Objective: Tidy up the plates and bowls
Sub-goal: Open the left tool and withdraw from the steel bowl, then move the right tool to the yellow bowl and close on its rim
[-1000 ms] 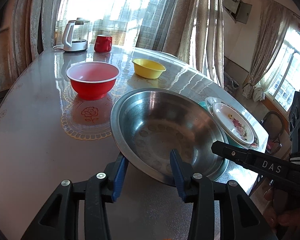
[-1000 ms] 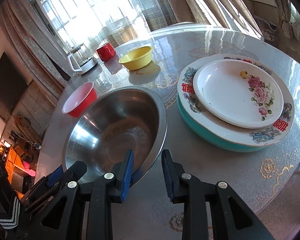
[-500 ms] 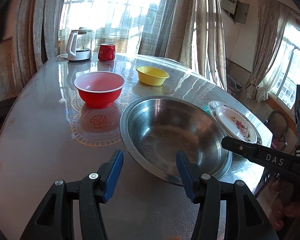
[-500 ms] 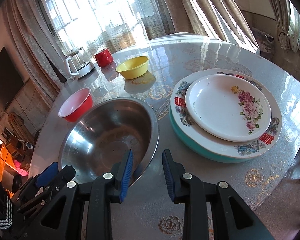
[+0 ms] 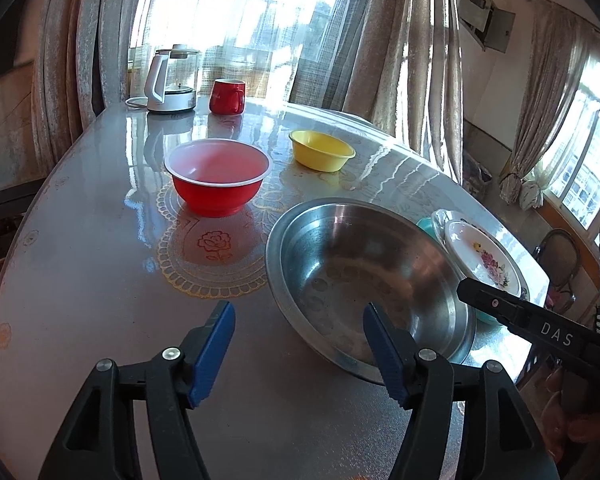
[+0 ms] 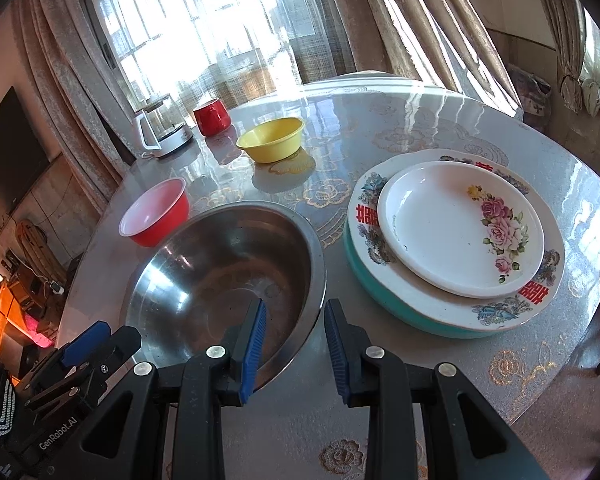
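Left tongs (image 5: 298, 344): blue-padded fingers spread wide apart and holding nothing; the right-hand pad sits over the near rim of the large round stainless-steel basin (image 5: 364, 280), though contact cannot be judged from this view. Right tongs (image 6: 294, 344): fingers parted with a narrower gap, straddling the near right rim of the same basin (image 6: 224, 276) (one pad inside the bowl, one outside), not closed on it.

The basin rests on the glossy grey round desk (image 5: 100, 280), which carries a gold floral pattern. Just beside the basin, on its right, stands a stack of plates: a small white plate with pink roses (image 6: 460, 228) lying on a larger floral plate with red characters (image 6: 540, 288), which in turn lies on a teal dish (image 6: 384, 300). Behind the basin to the left sits a red plastic bowl with a white interior (image 5: 218, 176); farther back and apart from it, a yellow plastic bowl (image 5: 322, 154).

At the far edge of the desk, near the curtained window, stand a glass kettle with a white handle (image 5: 172, 80) and a red mug (image 5: 227, 96), side by side.
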A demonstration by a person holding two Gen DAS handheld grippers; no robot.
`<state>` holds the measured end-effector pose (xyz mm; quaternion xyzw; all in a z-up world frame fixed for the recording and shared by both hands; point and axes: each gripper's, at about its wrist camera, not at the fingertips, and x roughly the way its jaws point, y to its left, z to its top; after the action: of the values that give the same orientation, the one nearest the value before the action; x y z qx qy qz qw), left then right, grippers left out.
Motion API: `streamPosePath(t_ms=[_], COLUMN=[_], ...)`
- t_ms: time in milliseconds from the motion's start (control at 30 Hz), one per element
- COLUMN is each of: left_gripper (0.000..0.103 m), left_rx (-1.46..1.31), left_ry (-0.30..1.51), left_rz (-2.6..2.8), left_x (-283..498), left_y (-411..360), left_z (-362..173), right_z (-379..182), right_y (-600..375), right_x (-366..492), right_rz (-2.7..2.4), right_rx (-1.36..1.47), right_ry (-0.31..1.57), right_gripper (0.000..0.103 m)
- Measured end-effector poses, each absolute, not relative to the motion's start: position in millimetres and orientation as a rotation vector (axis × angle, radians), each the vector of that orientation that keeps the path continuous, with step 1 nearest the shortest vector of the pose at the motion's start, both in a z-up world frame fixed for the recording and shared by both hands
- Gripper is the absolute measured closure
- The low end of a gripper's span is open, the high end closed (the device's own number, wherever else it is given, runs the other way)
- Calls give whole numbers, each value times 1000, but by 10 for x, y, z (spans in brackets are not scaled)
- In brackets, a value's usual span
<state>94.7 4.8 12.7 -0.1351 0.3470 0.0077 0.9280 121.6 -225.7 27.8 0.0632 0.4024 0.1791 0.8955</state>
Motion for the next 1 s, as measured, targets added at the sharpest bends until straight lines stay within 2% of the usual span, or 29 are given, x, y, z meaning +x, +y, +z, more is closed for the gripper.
streamPosePath(t_ms=[733, 900, 1000], left_gripper=[29, 20, 20], left_rx=[-282, -283, -281], left_ry=[727, 726, 740], left_rz=[86, 78, 63], left_x=[1489, 1637, 1770], left_y=[414, 417, 393], left_z=[361, 461, 507], right_z=[529, 655, 716], right_y=[-2107, -2094, -2074], right_x=[1509, 1783, 1957], right_rz=[404, 388, 382], right_rx=[109, 104, 106], right_ry=[792, 794, 806], right_gripper=[73, 72, 71])
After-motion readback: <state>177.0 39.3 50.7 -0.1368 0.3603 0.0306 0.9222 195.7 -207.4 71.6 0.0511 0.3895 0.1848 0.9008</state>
